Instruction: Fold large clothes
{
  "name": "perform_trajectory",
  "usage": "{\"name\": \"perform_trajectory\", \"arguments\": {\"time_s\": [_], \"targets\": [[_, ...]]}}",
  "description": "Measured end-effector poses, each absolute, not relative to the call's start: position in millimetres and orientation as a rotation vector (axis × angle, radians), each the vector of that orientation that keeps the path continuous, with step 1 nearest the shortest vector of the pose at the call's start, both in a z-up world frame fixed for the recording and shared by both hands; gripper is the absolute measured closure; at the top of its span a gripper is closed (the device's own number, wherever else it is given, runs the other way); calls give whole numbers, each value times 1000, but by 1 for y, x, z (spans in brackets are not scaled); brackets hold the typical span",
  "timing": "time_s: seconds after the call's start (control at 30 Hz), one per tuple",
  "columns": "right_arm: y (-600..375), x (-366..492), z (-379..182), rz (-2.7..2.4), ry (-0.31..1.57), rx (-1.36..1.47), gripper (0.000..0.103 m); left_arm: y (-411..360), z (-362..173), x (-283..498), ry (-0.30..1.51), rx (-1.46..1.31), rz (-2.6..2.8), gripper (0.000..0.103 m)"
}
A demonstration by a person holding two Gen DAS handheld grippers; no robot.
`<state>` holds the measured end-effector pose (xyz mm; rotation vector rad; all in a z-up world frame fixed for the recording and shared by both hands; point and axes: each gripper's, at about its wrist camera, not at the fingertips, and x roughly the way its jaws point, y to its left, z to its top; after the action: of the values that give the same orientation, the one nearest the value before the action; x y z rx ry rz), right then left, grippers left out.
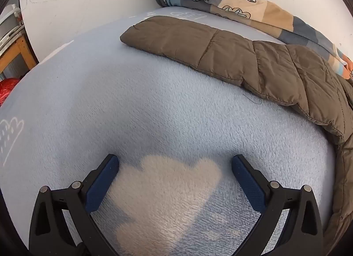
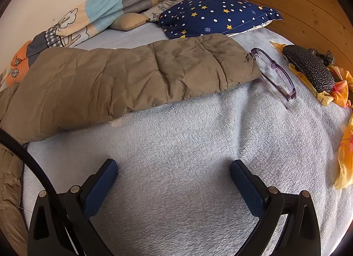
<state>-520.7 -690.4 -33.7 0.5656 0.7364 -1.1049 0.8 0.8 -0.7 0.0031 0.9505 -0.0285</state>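
Status: we judge the fold not started. The brown puffer jacket [image 1: 253,57] lies spread flat on the light blue fleece bedcover [image 1: 154,106], both sleeves stretched out sideways: one sleeve's cuff shows in the left wrist view, the other sleeve [image 2: 154,72] in the right wrist view, its cuff just beside a pair of purple glasses [image 2: 275,77]. Jacket body sits between our two views, only its edges visible. Nothing tucked or doubled over that we can see, so sleeves and body are all left to do

Pose: left gripper [image 1: 175,161] and right gripper [image 2: 174,165] both tilted steeply down at bare bedcover, near the jacket but short of it, no contact. Both jaws spread wide, nothing between them. Glasses case [image 2: 308,70] and starry pillow [image 2: 216,15] lie past the right sleeve; we'd watch the glasses when lifting that cuff
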Motion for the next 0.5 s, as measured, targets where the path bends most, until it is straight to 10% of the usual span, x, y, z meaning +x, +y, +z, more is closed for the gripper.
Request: {"name": "perform_trajectory", "arguments": {"time_s": [0.5], "targets": [[-693, -526, -27, -999, 852, 689, 0, 9, 6, -46, 1035, 49, -112, 1]]}}
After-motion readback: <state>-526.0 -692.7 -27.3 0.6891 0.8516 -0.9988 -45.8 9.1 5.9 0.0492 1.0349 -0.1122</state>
